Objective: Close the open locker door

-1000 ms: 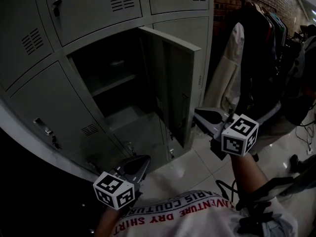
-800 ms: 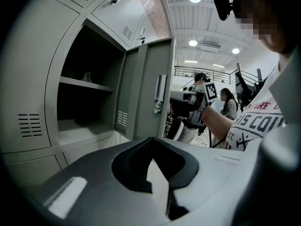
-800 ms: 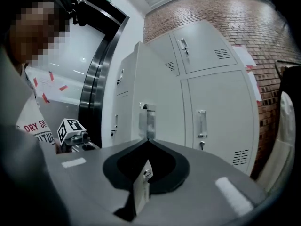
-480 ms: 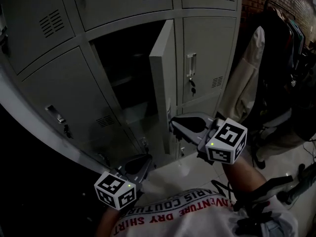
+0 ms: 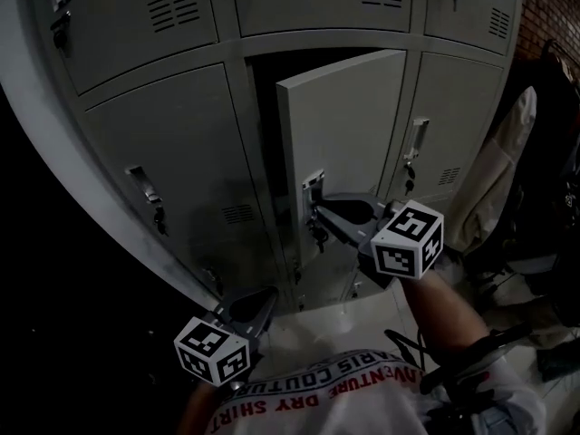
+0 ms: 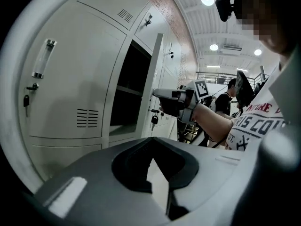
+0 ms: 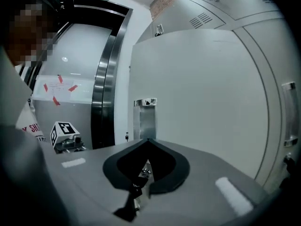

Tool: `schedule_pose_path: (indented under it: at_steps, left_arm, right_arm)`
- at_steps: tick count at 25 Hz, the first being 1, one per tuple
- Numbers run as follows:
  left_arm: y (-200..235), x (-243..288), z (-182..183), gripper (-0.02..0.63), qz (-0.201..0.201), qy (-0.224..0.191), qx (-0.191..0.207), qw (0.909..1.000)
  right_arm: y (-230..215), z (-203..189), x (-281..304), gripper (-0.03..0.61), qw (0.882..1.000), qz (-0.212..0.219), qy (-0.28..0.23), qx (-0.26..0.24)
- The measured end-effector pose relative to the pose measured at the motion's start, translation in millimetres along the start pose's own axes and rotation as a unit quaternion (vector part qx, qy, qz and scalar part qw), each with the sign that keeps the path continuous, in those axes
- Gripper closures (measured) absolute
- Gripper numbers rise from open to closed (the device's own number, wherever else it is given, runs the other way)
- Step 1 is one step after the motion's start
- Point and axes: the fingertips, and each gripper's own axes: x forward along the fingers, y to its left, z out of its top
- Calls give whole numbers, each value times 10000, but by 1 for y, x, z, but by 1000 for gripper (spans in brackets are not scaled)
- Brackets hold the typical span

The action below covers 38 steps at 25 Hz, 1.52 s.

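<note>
The grey locker door stands ajar, swung most of the way toward its dark compartment. My right gripper is shut, its tips against the door's outer face just below the metal latch plate. In the right gripper view the door fills the frame, and the latch plate sits straight above the right gripper; a hanging key shows behind the jaws. My left gripper hangs low near the person's shirt, shut and empty. From the left gripper, I see the door's edge and the right gripper.
Closed grey lockers surround the open one, with key locks on the neighbours. Hanging clothes crowd the right side. A glossy tiled floor lies below. A black door frame stands beyond the door's free edge.
The door has swung from wide open to nearly shut, with my right gripper moving left along with it. The left gripper has stayed low and still.
</note>
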Motion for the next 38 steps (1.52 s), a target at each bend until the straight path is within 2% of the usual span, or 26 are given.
schedule_pose_path:
  at_steps: [6,11,21,32,38]
  left_arm:
    - [14,-7,-3,609,110,-68,-157,9998]
    - [24,-9,-10,609,176,-40,-287,9994]
    - [30,-11,-3,609,200,-24,-234,9995]
    - [29,-13,-2,609,306,30,-174,9994]
    - [22,-13,5,609,344,-48,-134,9993]
  right_arm:
    - [-28,0,30,589,9998,-109,135,130]
    - [-61,-3,43,589,9984,-462,304,97]
    - [-94,-1,52,588,9945,-966,278,309]
    - [-92,-3,53,584,9946,-972,325,171]
    - [-61,-12,27,584,9955,-816,477,-59]
